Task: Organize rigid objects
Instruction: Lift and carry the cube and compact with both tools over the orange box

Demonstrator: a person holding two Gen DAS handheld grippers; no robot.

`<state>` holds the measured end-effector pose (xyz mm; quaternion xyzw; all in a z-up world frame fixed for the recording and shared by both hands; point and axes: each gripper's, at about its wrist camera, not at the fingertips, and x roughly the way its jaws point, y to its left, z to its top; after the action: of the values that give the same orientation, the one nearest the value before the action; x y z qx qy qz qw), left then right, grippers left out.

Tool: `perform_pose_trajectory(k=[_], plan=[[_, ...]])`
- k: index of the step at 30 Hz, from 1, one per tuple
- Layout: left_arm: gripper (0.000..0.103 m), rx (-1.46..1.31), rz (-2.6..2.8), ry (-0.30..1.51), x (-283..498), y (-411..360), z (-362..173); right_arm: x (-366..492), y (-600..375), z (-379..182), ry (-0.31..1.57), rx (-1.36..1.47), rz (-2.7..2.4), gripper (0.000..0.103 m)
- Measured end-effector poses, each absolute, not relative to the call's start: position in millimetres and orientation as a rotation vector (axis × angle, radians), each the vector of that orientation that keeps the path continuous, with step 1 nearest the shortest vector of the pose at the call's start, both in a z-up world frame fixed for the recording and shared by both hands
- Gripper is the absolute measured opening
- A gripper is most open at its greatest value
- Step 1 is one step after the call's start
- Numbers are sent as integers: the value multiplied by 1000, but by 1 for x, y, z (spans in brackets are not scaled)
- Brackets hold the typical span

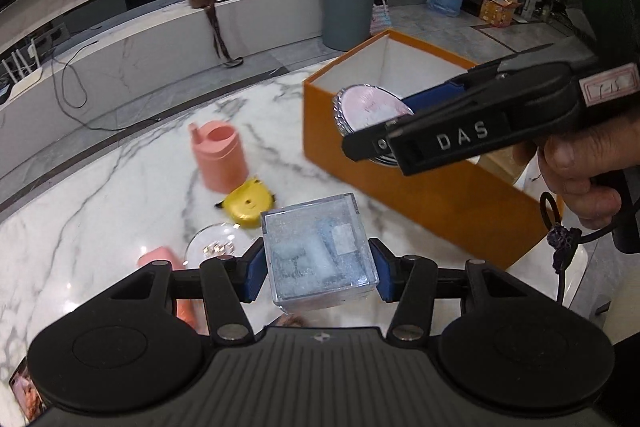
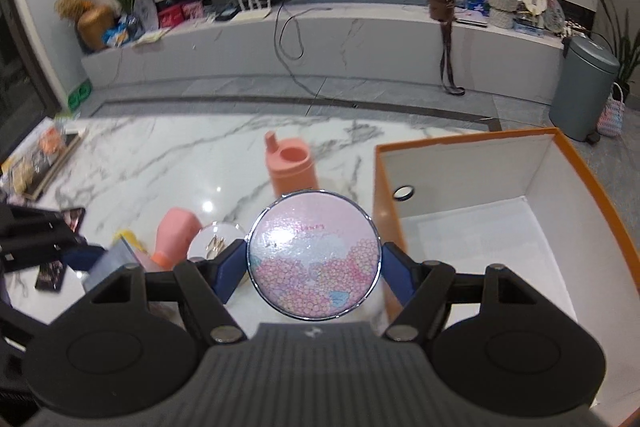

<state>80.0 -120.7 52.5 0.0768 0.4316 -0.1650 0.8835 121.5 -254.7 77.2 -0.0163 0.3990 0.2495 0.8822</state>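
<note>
My left gripper is shut on a clear plastic cube box and holds it above the marble table. My right gripper is shut on a round pink compact with a flower pattern, held beside the left wall of the orange box. In the left wrist view the right gripper holds the compact over the orange box's near rim. The box's white inside looks empty in the right wrist view.
On the marble table stand a pink bottle, a yellow tape measure, a clear round case and a lying pink bottle. A phone and books lie at the left.
</note>
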Motion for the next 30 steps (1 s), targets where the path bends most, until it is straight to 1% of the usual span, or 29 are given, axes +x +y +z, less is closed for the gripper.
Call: perform_pose_trajectory(k=[13,20,30], plan=[[60,210,-398,849,104,-173,72,129,-316,94,776,70,429,72],[59,242,-416,861,120,-191,68,134,-351,89,774,110,375,72],[59,260,-491,865,148,-228,67,149,-379,68,819,76,284,72]])
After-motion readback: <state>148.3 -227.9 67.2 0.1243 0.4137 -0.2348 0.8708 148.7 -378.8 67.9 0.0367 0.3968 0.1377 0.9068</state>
